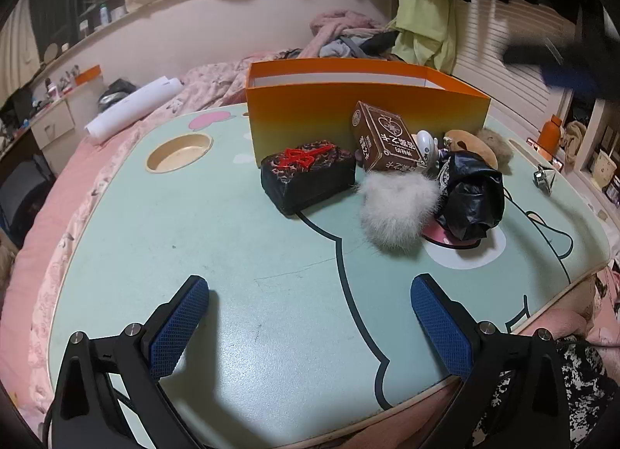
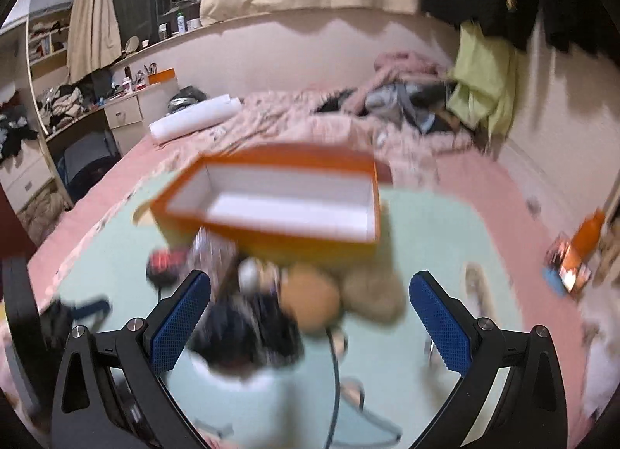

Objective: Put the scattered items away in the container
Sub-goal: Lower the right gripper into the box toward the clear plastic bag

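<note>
Scattered items sit bunched on the mint-green lap table [image 1: 193,235], just before the orange box [image 1: 364,115]: a dark patterned case [image 1: 308,181], a brown carton [image 1: 387,137] leaning on the box wall, a white fur puff [image 1: 395,208] and a crumpled black bag [image 1: 472,197]. Both grippers are spread wide and hold nothing. The left gripper [image 1: 310,328] hangs over bare tabletop, well short of the pile. The right gripper [image 2: 310,327], its view blurred, is above the heap, box beyond.

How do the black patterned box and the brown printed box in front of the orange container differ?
The black patterned box lies flat on the table; the brown printed box stands tilted, propped among other items. The black one carries a red ornament on top; the brown one shows pale printed lettering. Both sit outside the orange container.
</note>
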Motion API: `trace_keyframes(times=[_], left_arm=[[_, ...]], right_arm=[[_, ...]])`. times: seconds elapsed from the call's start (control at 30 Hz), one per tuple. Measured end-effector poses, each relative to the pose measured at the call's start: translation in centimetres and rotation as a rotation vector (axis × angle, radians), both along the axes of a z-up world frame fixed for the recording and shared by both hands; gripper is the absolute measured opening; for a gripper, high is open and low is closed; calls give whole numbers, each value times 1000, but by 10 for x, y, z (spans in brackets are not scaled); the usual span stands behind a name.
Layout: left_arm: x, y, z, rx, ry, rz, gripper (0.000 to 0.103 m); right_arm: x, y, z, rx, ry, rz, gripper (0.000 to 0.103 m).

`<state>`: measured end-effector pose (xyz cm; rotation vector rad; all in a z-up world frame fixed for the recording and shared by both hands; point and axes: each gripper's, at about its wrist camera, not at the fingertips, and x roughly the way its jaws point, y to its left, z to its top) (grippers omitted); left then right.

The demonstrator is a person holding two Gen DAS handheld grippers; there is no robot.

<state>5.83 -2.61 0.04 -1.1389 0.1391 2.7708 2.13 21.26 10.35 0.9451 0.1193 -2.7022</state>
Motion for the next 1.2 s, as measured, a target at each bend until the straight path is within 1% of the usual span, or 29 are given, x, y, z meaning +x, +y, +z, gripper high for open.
trace_keyframes(times=[0.07,0.1,0.2,0.27,0.43,0.6,0.7,0.8,0.87,0.93,0.97,1.0,1.07,1.13,1.17,1.2], left_arm=[[0,0,0,0,0,0,103],[0,0,0,0,1,-1,103],[0,1,0,1,1,-2,103],[0,1,1,1,2,-3,103],[-2,1,1,2,4,-5,103],[-2,1,1,2,4,-5,103],[-2,1,1,2,4,-5,103],[-1,2,0,2,4,-4,103],[-1,2,0,2,4,-4,103],[-1,2,0,2,5,-4,103],[-1,2,0,2,5,-4,103],[-1,2,0,3,5,-5,103],[-2,2,0,3,5,-6,103],[-3,2,0,3,6,-6,103],[-3,1,0,3,7,-7,103],[-4,1,0,4,9,-9,103]], right_arm=[[-13,-18,7,23,-7,16,102],[-23,-26,7,30,-30,22,102],[-43,-47,-5,28,-132,30,102],[-48,-55,-15,42,-165,29,102],[-49,-69,-34,75,-199,29,102],[-46,-75,-39,113,-196,29,102],[-48,-77,-42,105,-210,34,102],[-49,-81,-39,101,-215,44,102],[-53,-85,-31,91,-218,66,102],[-60,-87,-18,45,-228,98,102],[-67,-87,-10,-2,-248,118,102],[-78,-87,-2,-58,-286,133,102],[-98,-91,1,-124,-377,146,102],[-116,-99,-4,-129,-453,146,100],[-124,-104,-8,-117,-488,144,95],[-132,-110,-13,-102,-524,144,92]])
